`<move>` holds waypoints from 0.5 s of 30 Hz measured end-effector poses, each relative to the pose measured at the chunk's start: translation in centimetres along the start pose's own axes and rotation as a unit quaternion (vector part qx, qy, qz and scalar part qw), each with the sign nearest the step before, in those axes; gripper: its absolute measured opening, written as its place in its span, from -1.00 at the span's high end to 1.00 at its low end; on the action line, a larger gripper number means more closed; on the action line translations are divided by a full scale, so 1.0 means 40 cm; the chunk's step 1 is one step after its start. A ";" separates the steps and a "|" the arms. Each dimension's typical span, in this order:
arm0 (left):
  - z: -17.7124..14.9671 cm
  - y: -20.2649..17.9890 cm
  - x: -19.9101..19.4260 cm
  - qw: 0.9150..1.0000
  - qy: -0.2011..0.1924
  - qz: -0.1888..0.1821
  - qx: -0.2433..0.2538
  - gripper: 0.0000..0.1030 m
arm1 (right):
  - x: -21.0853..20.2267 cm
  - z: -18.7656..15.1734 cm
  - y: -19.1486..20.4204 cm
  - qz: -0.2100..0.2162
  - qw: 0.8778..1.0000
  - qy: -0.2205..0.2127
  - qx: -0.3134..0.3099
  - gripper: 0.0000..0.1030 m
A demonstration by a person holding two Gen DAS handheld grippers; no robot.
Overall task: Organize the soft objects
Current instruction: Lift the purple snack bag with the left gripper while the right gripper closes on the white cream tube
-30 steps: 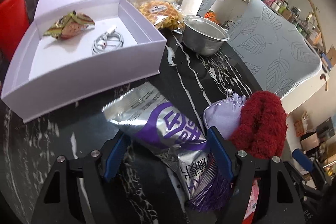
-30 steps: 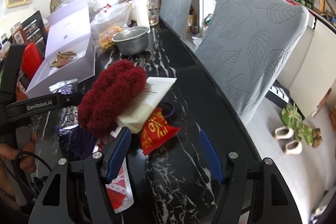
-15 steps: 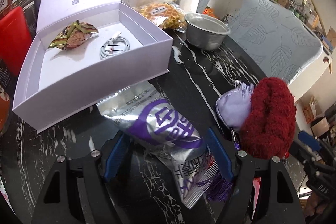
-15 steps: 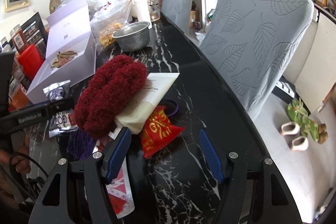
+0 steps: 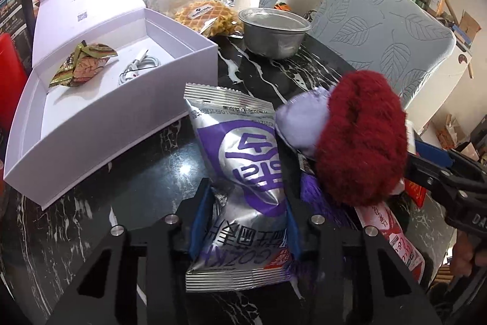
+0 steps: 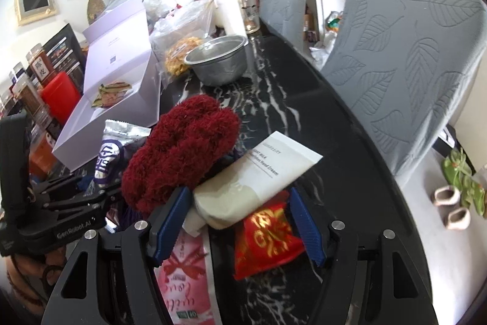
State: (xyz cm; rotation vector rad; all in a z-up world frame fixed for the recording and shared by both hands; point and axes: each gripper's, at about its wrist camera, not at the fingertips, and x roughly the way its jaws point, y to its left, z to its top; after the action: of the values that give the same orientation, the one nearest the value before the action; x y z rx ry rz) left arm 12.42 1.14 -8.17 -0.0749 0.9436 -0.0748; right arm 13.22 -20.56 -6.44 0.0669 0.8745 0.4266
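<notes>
Silver-purple snack packet (image 5: 243, 160), dark red fuzzy bundle (image 5: 362, 139), lavender box (image 5: 100, 118), black white-veined table (image 5: 140, 181)

Two close downward views, shared red fluffy bundle (image 5: 360, 139)

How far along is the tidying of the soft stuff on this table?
Early on. Done: a wrapped packet and a cable lie in the white box. In hand: the left tool has just closed on the silver snack bag. Left: red fluffy item, cream tube, red pouch, lilac pouch; the right tool is open around the tube.
</notes>
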 end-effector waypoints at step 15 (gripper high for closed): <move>-0.001 0.015 0.000 1.000 0.002 0.000 -0.007 0.17 | 0.034 0.041 0.051 0.006 0.999 -0.006 -0.031 -0.12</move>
State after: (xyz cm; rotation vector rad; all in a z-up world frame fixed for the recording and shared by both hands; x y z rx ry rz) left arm 12.40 1.74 -8.27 -0.0870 0.9487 -0.0682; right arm 14.53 -17.98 -5.90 0.0177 0.8483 0.4630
